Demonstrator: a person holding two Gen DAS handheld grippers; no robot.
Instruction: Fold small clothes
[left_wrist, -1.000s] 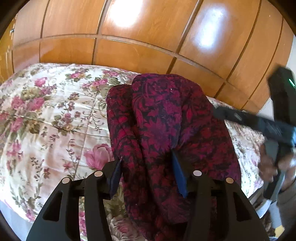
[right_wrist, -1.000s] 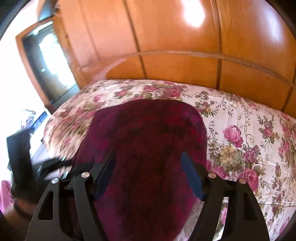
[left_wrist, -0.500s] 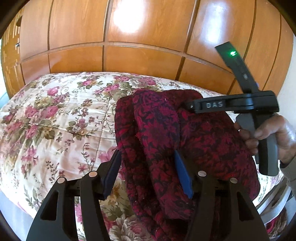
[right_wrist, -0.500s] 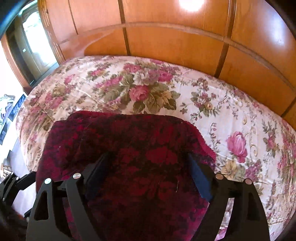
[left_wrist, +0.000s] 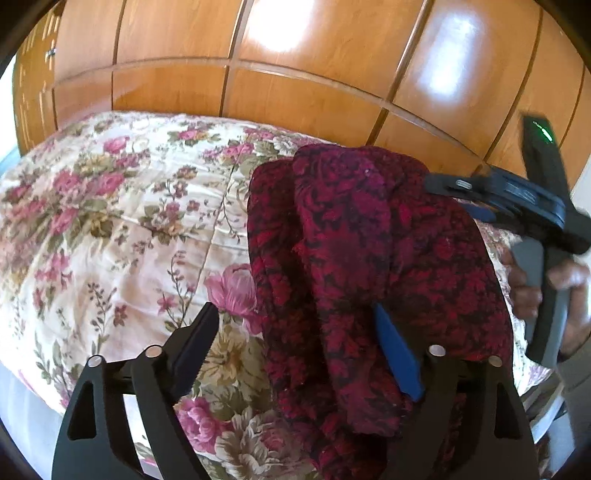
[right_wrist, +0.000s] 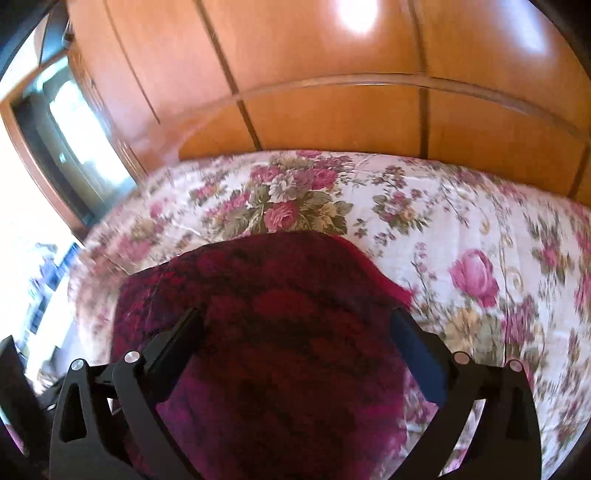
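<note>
A dark red patterned garment (left_wrist: 354, 258) lies bunched in folds on the floral bedspread (left_wrist: 122, 229). My left gripper (left_wrist: 295, 332) is open, its jaws wide apart, with the garment's near folds lying between them and over the right finger. My right gripper (right_wrist: 295, 332) is open over the same garment (right_wrist: 277, 332), which fills the space between its fingers. The right gripper also shows in the left wrist view (left_wrist: 517, 206) at the garment's far right side, held by a hand.
A wooden panelled wardrobe (left_wrist: 295, 74) stands right behind the bed. A dark-framed doorway or mirror (right_wrist: 62, 147) is at the left in the right wrist view. The bed's near edge (left_wrist: 33, 387) drops off at the lower left.
My left gripper has opened wider and shifted left, so the garment now lies over its right finger. The right gripper has pulled back, and its view is blurred with motion.
</note>
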